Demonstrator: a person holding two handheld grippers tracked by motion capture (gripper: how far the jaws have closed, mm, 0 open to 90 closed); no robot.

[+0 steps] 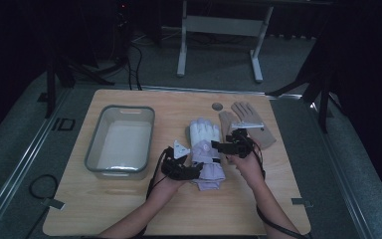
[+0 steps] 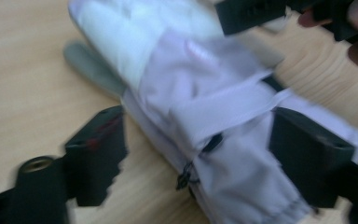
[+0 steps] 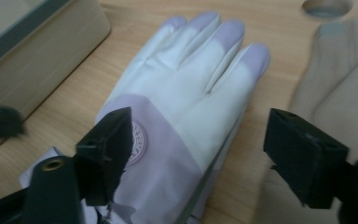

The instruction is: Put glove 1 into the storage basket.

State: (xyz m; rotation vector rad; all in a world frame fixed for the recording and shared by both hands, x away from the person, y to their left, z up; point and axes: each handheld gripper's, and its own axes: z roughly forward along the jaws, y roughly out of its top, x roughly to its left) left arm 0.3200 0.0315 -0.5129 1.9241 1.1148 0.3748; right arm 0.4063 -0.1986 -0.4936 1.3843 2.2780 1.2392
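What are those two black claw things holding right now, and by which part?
Nothing yet. The left gripper has its fingers astride the cuff of the white and lilac glove; the right gripper straddles its wrist. Both are open, not pinching.

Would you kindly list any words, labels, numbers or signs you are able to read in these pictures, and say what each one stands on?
"ID": dark letters on the grey floor strip left of the wooden table.
Round emblem on the lilac cuff of the white and lilac glove: too blurred to read.
Nothing readable on the grey bin or the tan gloves.
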